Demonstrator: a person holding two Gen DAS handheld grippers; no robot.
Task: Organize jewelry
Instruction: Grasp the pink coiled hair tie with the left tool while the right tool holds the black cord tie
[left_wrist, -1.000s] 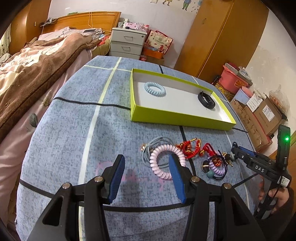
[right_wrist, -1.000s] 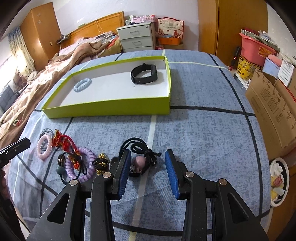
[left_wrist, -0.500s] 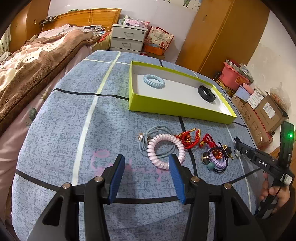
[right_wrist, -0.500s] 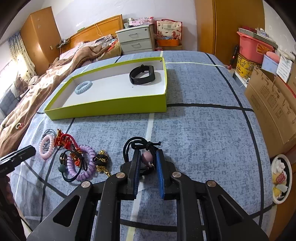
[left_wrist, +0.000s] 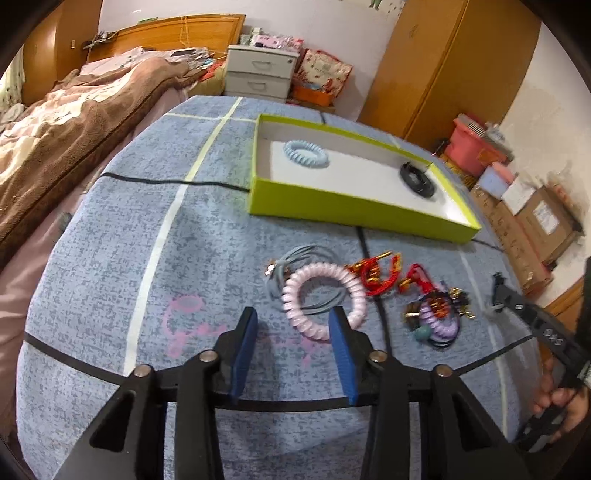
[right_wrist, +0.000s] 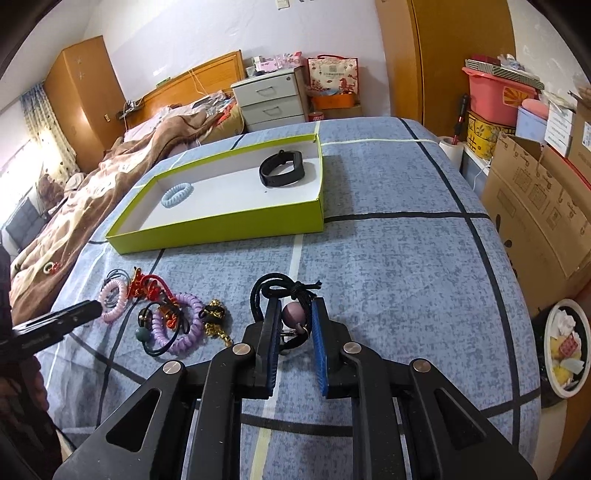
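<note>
From the left wrist, the left claw (left_wrist: 293, 325) is spread over the blue surface (left_wrist: 122, 221) beside a pink coil band (left_wrist: 323, 299); farther off, the green tray (left_wrist: 347, 206) holds a blue coil band (left_wrist: 306, 154) and black wristband (left_wrist: 417, 180). From the right wrist, the right claw (right_wrist: 293, 325) pinches a black cord with a mauve bead (right_wrist: 293, 312), near of the tray.

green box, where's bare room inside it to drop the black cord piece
The white floor of the green box lies bare between the blue coil tie at its left end and the black wristband at its right end. The front strip is bare too; only the ends are taken.
</note>
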